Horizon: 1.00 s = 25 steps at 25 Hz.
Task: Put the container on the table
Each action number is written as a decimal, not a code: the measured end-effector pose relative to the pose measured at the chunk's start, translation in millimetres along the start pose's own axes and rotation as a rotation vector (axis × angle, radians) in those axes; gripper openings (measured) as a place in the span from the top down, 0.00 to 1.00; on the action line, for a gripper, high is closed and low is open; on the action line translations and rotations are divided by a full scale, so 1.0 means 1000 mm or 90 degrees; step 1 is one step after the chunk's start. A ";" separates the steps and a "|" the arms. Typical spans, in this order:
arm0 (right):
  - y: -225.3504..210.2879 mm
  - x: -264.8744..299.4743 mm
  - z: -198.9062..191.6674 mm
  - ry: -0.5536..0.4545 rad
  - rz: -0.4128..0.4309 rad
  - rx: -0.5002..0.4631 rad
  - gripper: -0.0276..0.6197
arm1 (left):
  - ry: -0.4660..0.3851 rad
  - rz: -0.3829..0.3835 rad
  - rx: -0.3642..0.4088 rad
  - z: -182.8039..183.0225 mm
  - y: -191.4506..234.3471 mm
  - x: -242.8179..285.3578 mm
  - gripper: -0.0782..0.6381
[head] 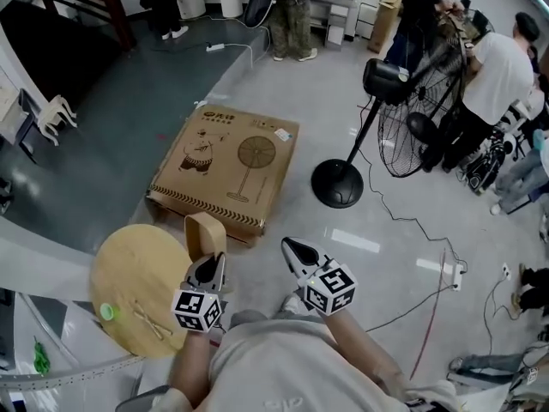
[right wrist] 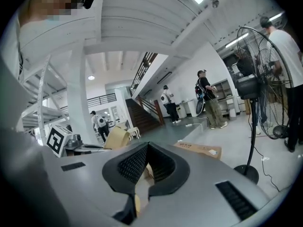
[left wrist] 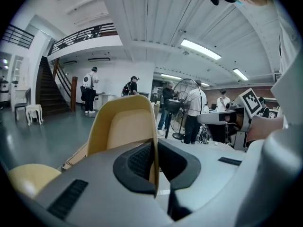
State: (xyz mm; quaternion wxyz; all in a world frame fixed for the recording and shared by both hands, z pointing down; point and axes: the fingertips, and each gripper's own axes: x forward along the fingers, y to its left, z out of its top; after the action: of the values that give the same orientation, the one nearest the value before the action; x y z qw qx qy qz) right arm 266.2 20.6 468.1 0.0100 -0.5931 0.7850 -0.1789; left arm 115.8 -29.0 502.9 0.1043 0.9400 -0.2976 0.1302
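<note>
Container (head: 206, 233), tan with an open top, is pinched by its wall between the closed jaws of the left gripper (head: 211, 263). In the head view it shows just past the edge of the round wooden desk (head: 129, 273), near the cardboard box (head: 227, 161) on the floor. Right gripper (head: 293, 249) has its jaws together and holds nothing.

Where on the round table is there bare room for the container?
The round table is bare across its far half, toward the cardboard box. Its near edge is crowded: a green object and sticks lie there, near the left gripper holding the container.
</note>
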 end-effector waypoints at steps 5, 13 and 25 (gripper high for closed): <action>-0.011 0.015 0.000 0.021 0.027 0.001 0.92 | 0.021 0.029 -0.007 -0.006 0.005 0.009 0.87; 0.007 0.070 -0.008 0.070 0.087 -0.002 0.92 | 0.037 0.086 -0.035 -0.012 0.053 0.005 0.87; 0.075 0.191 -0.012 0.134 0.204 -0.049 0.92 | 0.033 0.200 -0.081 -0.026 0.174 -0.038 0.87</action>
State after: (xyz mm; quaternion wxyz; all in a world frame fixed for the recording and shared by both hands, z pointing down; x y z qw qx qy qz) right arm 136.9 -137.0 494.8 -0.0661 -0.4385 0.8723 -0.2060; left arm -20.4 -140.9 536.8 0.1494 0.8697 -0.4459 0.1499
